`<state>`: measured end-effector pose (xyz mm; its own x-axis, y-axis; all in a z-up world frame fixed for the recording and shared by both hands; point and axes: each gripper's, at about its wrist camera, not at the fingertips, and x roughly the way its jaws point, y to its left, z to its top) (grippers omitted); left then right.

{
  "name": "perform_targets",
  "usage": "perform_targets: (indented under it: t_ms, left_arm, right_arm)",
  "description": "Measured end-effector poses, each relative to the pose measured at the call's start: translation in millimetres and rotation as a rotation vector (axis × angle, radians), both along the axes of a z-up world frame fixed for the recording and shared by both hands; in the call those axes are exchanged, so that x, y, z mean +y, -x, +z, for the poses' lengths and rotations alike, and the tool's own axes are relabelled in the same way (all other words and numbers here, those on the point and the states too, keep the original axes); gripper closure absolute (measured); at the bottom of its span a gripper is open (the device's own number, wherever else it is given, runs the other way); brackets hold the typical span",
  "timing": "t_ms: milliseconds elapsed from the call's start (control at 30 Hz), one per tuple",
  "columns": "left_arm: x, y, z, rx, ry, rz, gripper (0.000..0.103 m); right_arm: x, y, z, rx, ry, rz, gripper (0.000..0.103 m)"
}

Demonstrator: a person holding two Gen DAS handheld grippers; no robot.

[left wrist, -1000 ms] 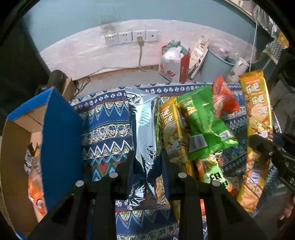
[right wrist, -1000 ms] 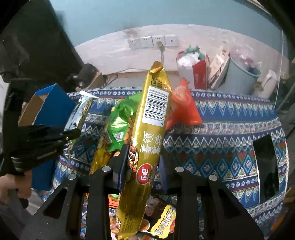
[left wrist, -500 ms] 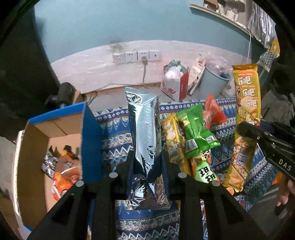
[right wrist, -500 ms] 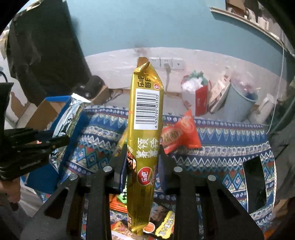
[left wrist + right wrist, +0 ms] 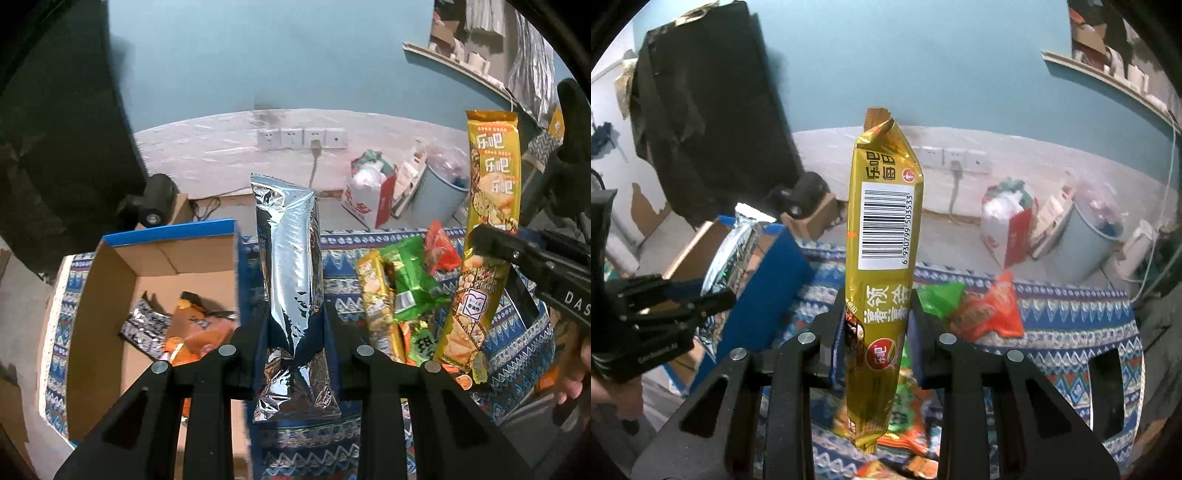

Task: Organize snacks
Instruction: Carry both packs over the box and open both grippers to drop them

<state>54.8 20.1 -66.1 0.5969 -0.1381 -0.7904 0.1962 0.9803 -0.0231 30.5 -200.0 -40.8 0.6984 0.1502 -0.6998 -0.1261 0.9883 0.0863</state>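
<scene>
Partly hidden, left tool (image 5: 295, 325) grips silver packet (image 5: 293, 273); right tool (image 5: 877, 317) grips gold packet (image 5: 882, 266).

The cloth (image 5: 303, 439) is blue with bands of white, red and yellow zigzags and triangles. The box (image 5: 170, 232) is brown cardboard inside, bright blue outside. One pack (image 5: 293, 266) is plain shiny silver. Another, the bar (image 5: 884, 266), is glossy gold with a white barcode patch, a red round logo and white characters. On the cloth lie a green bag (image 5: 410, 277) and an orange-red bag (image 5: 993, 310). The wall (image 5: 277, 55) is teal, its sockets (image 5: 303, 138) white. The grippers (image 5: 295, 321) (image 5: 877, 314) are black.
</scene>
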Motion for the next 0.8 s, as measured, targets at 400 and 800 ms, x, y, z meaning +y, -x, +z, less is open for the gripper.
perform_targets:
  t_ms: [400, 800]
  left_arm:
    - [63, 9, 8, -0.028, 0.025, 0.119, 0.076]
    - [121, 17, 3, -0.02, 0.048, 0.226, 0.076]
  right_arm:
    - [67, -19, 22, -0.042, -0.032, 0.118, 0.076]
    - [132, -34, 26, -0.033, -0.083, 0.215, 0.076]
